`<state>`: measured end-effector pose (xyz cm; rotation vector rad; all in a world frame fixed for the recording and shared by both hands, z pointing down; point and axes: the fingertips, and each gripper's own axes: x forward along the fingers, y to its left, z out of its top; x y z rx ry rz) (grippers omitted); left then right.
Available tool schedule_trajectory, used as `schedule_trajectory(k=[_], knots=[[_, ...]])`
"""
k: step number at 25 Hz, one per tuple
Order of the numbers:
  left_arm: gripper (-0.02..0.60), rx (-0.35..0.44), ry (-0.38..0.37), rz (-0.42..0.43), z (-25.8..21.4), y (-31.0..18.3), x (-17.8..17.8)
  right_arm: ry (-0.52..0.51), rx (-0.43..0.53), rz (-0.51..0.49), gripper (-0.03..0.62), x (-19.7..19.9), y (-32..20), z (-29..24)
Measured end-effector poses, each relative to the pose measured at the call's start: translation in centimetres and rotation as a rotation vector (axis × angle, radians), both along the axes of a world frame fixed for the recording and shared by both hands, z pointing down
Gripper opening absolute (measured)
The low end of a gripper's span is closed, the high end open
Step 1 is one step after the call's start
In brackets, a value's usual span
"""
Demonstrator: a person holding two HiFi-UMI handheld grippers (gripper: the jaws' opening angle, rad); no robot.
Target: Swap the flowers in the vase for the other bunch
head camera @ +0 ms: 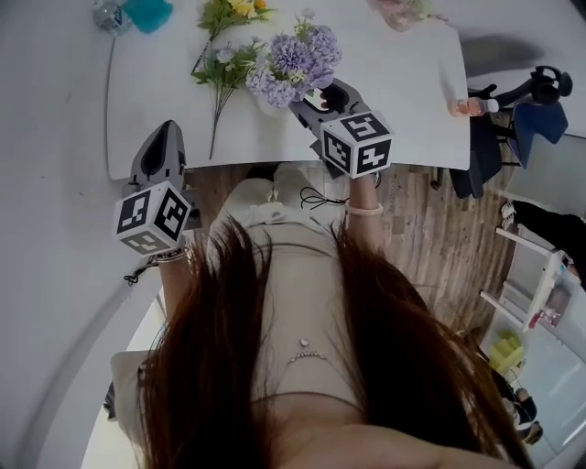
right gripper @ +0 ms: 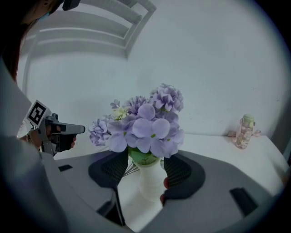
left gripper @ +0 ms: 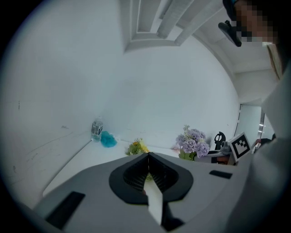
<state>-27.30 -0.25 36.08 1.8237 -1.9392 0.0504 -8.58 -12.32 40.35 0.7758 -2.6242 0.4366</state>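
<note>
The head view's top edge cuts off the yellow bunch (head camera: pixel 234 10), the teal thing (head camera: pixel 148 12) and the water bottle (head camera: pixel 108 14).

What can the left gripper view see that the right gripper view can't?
Only the left gripper view shows the clear bottle, the teal thing beside it and the yellow bunch lying on the white table, past its own fingers, which are shut together. Only the right gripper view shows the white vase, standing between that gripper's open fingers. Both views show the purple flowers and the white table.
</note>
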Motion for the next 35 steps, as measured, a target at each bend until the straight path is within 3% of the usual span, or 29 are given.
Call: schedule_trajectory(k=[17,26,35], knots=[[0.005,0.023,0.008,0.135,0.1,-1.7,1.9,0.012,-0.031,0.127,0.245,2.2,1.1,1.7],[0.005,0.039,-0.003,0.148,-0.7,-0.5,4.5,0.004,-0.029,0.12,0.242,3.7,2.5,1.5],[0.005,0.055,-0.009,0.131,-1.4,2.0,6.7,-0.005,0.043,0.121,0.181,5.5,4.3,-0.3]])
